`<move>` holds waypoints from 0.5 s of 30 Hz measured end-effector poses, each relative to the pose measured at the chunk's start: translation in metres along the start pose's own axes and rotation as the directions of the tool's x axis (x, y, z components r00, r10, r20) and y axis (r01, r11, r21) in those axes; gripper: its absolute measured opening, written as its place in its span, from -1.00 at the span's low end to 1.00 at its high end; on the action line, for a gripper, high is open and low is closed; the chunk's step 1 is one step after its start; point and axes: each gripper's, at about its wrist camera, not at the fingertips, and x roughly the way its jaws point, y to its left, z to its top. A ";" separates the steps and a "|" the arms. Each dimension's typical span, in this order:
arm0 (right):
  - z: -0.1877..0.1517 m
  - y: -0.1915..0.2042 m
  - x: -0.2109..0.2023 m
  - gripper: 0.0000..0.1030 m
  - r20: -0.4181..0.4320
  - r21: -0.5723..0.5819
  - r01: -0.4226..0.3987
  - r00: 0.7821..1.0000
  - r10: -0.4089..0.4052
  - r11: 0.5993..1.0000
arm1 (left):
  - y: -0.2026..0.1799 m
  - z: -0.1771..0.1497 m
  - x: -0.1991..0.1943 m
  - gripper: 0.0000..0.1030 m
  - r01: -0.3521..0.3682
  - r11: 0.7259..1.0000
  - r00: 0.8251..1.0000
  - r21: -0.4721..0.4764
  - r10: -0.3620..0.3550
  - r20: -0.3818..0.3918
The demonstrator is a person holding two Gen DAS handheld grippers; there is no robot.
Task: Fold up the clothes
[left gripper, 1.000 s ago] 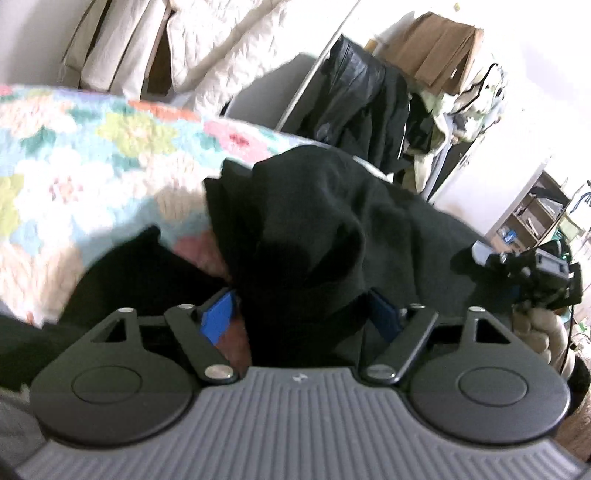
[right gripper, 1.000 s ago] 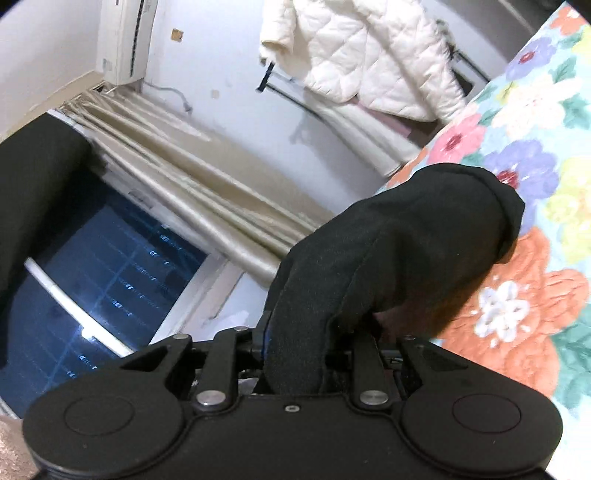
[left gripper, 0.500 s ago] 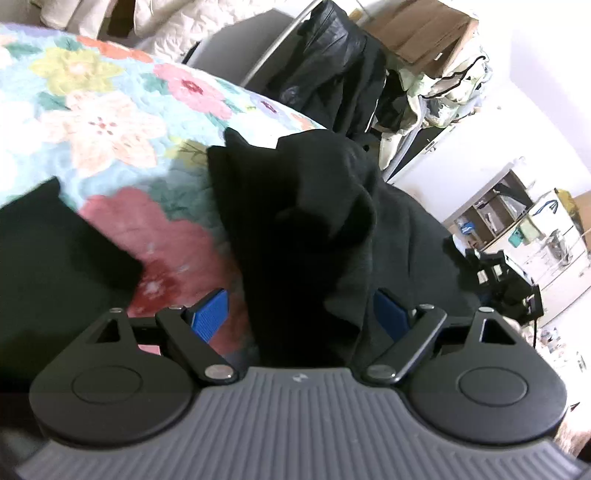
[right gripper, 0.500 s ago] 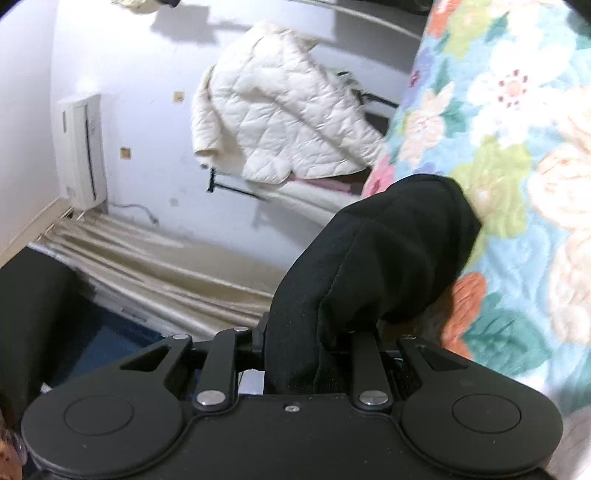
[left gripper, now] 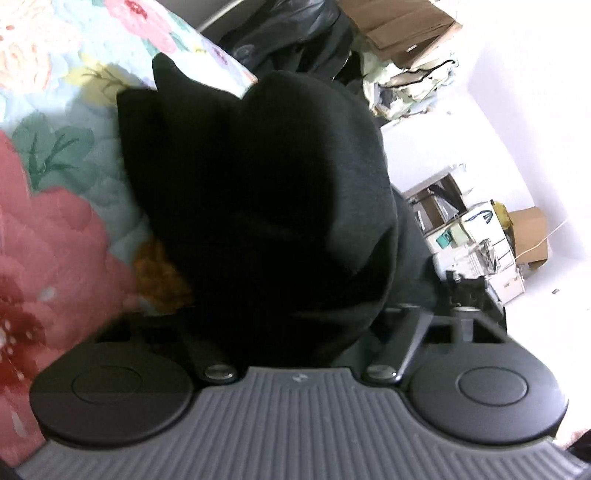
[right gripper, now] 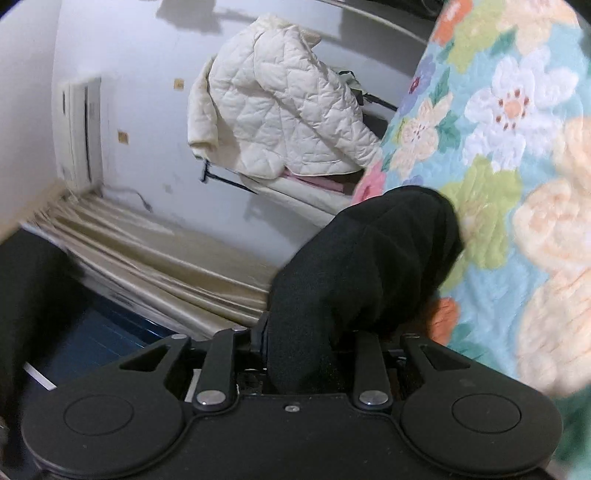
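Black cloth (left gripper: pixel 258 206) bunches up over the flowery quilt (left gripper: pixel 55 206). Left gripper (left gripper: pixel 295 325) and right gripper (right gripper: pixel 306 350) are each clamped tight on a fold of it.

Left wrist view. The left gripper (left gripper: pixel 295 325) is clamped on a bunched black garment (left gripper: pixel 258 192), whose folds rise in front of the lens and hide both fingers. Left of the garment lies a floral quilt (left gripper: pixel 55 206) with pink, green and pale blue motifs. Behind it hangs dark clothing (left gripper: pixel 291 40) beside a cardboard box (left gripper: pixel 402 29). At right stand a cluttered shelf unit (left gripper: pixel 469 236) and a second cardboard box (left gripper: pixel 528 232).
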 end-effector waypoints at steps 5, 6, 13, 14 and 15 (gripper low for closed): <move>-0.015 0.036 -0.007 -0.40 -0.069 -0.166 0.005 0.997 -0.016 0.986 | -0.032 -0.020 -0.037 -0.49 0.015 1.000 0.996 0.015 -0.017 0.090; -0.019 0.045 -0.010 -0.44 -0.073 -0.165 -0.036 0.997 0.025 0.986 | -0.041 -0.023 -0.046 -0.49 0.014 1.000 0.995 0.020 -0.016 0.098; -0.051 0.107 -0.044 -0.43 -0.096 0.001 -0.156 0.983 0.156 0.988 | -0.126 -0.036 -0.127 -0.49 0.076 0.996 0.991 0.051 -0.081 0.111; -0.057 0.113 -0.049 -0.43 -0.098 0.063 -0.171 0.979 0.177 0.983 | -0.139 -0.037 -0.137 -0.49 0.079 0.995 0.991 0.062 -0.086 0.106; -0.061 0.117 -0.053 -0.43 -0.094 0.129 -0.190 0.975 0.203 0.973 | -0.153 -0.036 -0.145 -0.49 0.074 0.995 0.991 0.071 -0.081 0.104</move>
